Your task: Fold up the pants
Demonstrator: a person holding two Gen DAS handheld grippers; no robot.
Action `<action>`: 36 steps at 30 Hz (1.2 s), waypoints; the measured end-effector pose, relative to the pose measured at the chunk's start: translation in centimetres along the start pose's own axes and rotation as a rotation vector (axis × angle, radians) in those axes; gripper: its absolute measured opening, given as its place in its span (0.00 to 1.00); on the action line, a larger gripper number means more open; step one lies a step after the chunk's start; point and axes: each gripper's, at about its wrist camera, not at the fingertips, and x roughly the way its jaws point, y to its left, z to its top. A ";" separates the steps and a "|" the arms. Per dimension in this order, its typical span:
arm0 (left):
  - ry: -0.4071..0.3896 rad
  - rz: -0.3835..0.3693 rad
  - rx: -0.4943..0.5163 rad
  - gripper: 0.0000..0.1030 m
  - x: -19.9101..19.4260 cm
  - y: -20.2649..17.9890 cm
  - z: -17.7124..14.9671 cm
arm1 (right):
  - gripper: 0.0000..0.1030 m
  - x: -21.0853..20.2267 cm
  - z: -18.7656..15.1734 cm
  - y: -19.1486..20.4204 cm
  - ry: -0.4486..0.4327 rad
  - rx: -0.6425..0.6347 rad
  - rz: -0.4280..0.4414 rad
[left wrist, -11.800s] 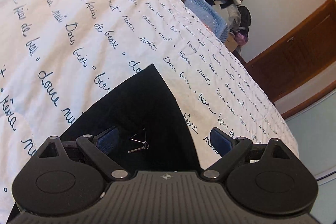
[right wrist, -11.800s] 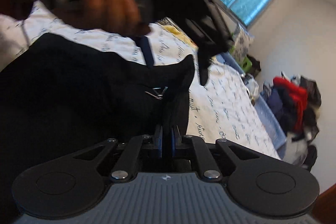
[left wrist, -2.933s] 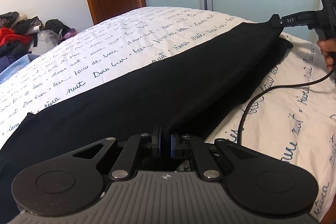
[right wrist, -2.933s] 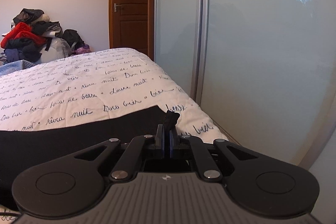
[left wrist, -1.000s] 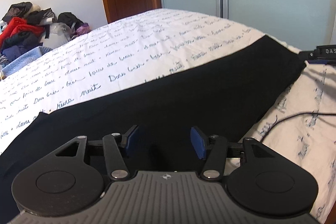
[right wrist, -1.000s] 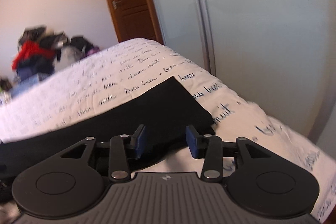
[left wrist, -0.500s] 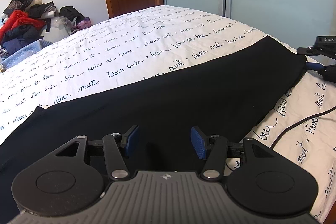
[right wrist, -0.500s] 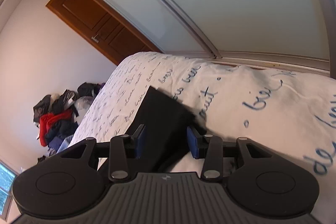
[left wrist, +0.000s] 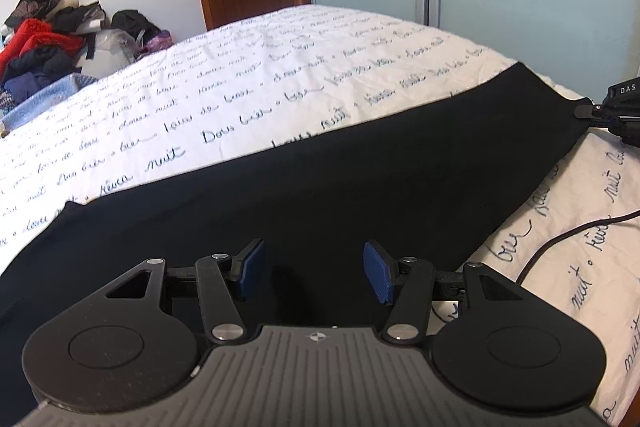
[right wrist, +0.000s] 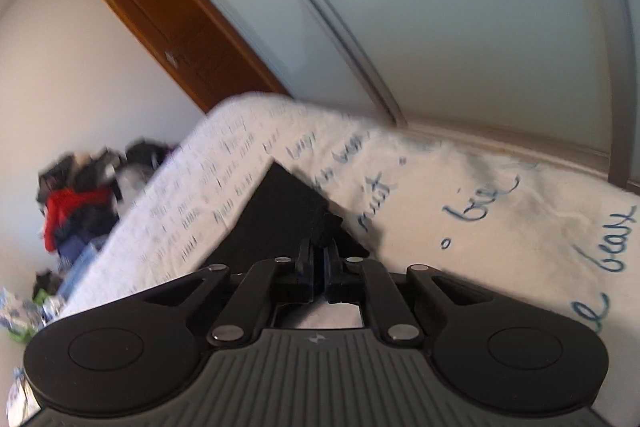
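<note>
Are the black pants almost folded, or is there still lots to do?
Partway, I think. Done: the black pants lie flat as one long smooth strip across the bed cover, probably leg over leg. In hand: the right claw has just been closing and now pinches a corner at the far end, while the left claw hangs open over the near end. Left: bringing one end over the other to make it shorter.
</note>
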 end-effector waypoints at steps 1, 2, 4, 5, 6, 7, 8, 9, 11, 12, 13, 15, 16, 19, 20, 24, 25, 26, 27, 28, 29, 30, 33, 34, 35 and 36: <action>0.002 -0.003 -0.004 0.56 0.0 0.0 -0.1 | 0.08 0.1 0.1 0.0 0.005 0.010 -0.014; -0.001 -0.003 -0.006 0.56 -0.1 0.1 -0.1 | 0.10 -0.2 0.1 0.2 -0.012 0.017 -0.018; -0.006 0.001 -0.005 0.56 -0.1 0.1 -0.1 | 0.15 -1.5 -0.1 1.1 -0.110 -0.027 -0.065; -0.005 0.002 -0.005 0.56 0.0 0.1 0.0 | 0.16 -2.1 -0.4 1.9 -0.158 -0.076 -0.089; -0.002 0.000 -0.006 0.56 0.0 0.1 0.0 | 0.16 -2.5 -0.7 2.8 -0.192 -0.127 -0.099; 0.001 -0.002 -0.006 0.56 0.1 0.0 0.0 | 0.16 -2.7 -0.8 3.7 -0.203 -0.171 -0.086; 0.001 -0.004 -0.007 0.56 0.0 0.0 0.0 | 0.16 -2.3 -0.8 4.4 -0.181 -0.213 -0.052; 0.000 -0.005 -0.006 0.56 0.0 -0.1 -0.1 | 0.16 -1.7 -0.8 5.2 -0.135 -0.251 -0.012; -0.001 -0.007 -0.002 0.56 0.0 -0.2 -0.1 | 0.17 -0.1 -0.7 5.9 -0.070 -0.275 0.014; -0.001 -0.007 -0.001 0.56 0.0 -0.2 -0.1 | 0.17 0.7 -0.6 6.0 -0.050 -0.279 -0.012; -0.003 -0.006 0.001 0.56 -0.1 -0.2 -0.1 | 0.17 1.4 -0.3 5.7 -0.039 -0.279 -0.051; -0.010 -0.002 0.005 0.56 -0.3 -0.1 -0.1 | 0.17 1.8 0.1 4.6 -0.076 -0.236 -0.163; -0.014 0.003 0.006 0.56 -0.4 0.0 -0.1 | 0.17 1.2 0.3 3.8 -0.114 -0.186 -0.203; -0.019 0.002 -0.010 0.56 -0.3 0.2 0.1 | 0.26 -1.8 0.0 1.9 -0.248 -0.058 -0.205; -0.018 -0.002 -0.017 0.56 -0.2 0.2 0.2 | 0.34 -2.6 -0.2 1.5 -0.248 -0.038 -0.174; -0.012 -0.008 -0.024 0.56 0.1 0.0 0.2 | 0.70 -3.4 -1.1 1.2 -0.122 0.008 -0.052; -0.010 -0.008 -0.022 0.56 0.1 -0.1 0.2 | 0.70 -3.5 -1.4 1.5 -0.088 0.006 -0.018; -0.008 -0.010 -0.021 0.56 0.1 -0.1 0.1 | 0.70 -3.3 -1.7 1.8 -0.049 0.003 0.006; -0.008 -0.011 -0.019 0.57 0.0 -0.1 0.1 | 0.69 -2.9 -2.0 2.1 -0.009 0.013 0.024; -0.011 -0.010 -0.020 0.58 0.0 -0.1 0.1 | 0.69 -2.5 -2.4 2.3 0.028 0.029 0.045; -0.014 -0.010 -0.023 0.62 0.0 0.0 0.2 | 0.69 -2.1 -2.8 2.5 0.059 0.041 0.065; -0.018 -0.010 -0.029 0.69 0.0 0.1 0.3 | 0.69 -1.8 -3.1 2.8 0.080 0.041 0.080; -0.014 -0.025 -0.049 0.80 0.3 0.3 0.4 | 0.69 -0.9 -3.9 4.0 0.091 0.004 0.078; -0.011 -0.023 -0.053 0.80 0.4 0.3 0.4 | 0.69 -0.5 -3.8 4.0 0.090 0.010 0.084; -0.006 -0.017 -0.053 0.80 0.6 0.2 0.5 | 0.69 -0.1 -3.6 4.0 0.081 0.019 0.095; -0.001 -0.005 -0.055 0.79 0.7 0.1 0.6 | 0.69 0.3 -3.4 4.0 0.071 0.025 0.106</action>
